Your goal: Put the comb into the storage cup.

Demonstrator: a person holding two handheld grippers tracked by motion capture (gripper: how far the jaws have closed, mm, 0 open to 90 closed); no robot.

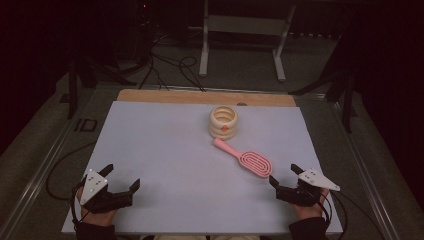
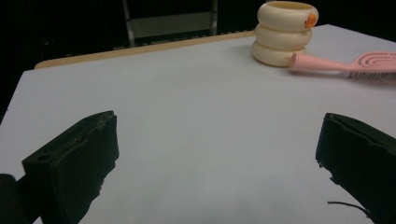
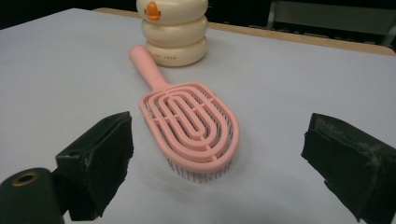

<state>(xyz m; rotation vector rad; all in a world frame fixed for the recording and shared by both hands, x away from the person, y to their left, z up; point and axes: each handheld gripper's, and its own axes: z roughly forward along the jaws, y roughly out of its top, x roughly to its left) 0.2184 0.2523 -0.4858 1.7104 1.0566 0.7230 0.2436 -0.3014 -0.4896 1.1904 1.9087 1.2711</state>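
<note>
Where the high view meets its lower left corner: left gripper [image 1: 124, 176] held in a hand [image 1: 95, 216] at the near table edge, jaws spread wide, nothing between them. Same state confirmed in the left gripper view: left gripper [image 2: 219, 140] with one black jaw at lower left, the other at lower right, bare white table [image 2: 187, 102] between them.

Centre of the high view, slightly above the middle: cream ring-stacked container [image 1: 223, 121], upright on the table [image 1: 150, 150], orange mark on its side. Directly below and right of it: pink hairbrush [image 1: 245, 157], flat on the table, handle end just beside the container base, oval head angled toward lower right. Contact between handle and container not determinable. Upper right of the left gripper view: container [image 2: 285, 32] and hairbrush [image 2: 345, 65], well apart from the jaws.

Lower right of the high view: right gripper [image 1: 284, 175] in the other hand [image 1: 307, 210], jaws wide apart, empty, near the brush head but not touching. Right gripper view: right gripper [image 3: 217, 144] with jaws at lower left and lower right, hairbrush [image 3: 191, 126] head centred ahead of the gap, bristles down, container [image 3: 173, 32] at top centre.
</note>
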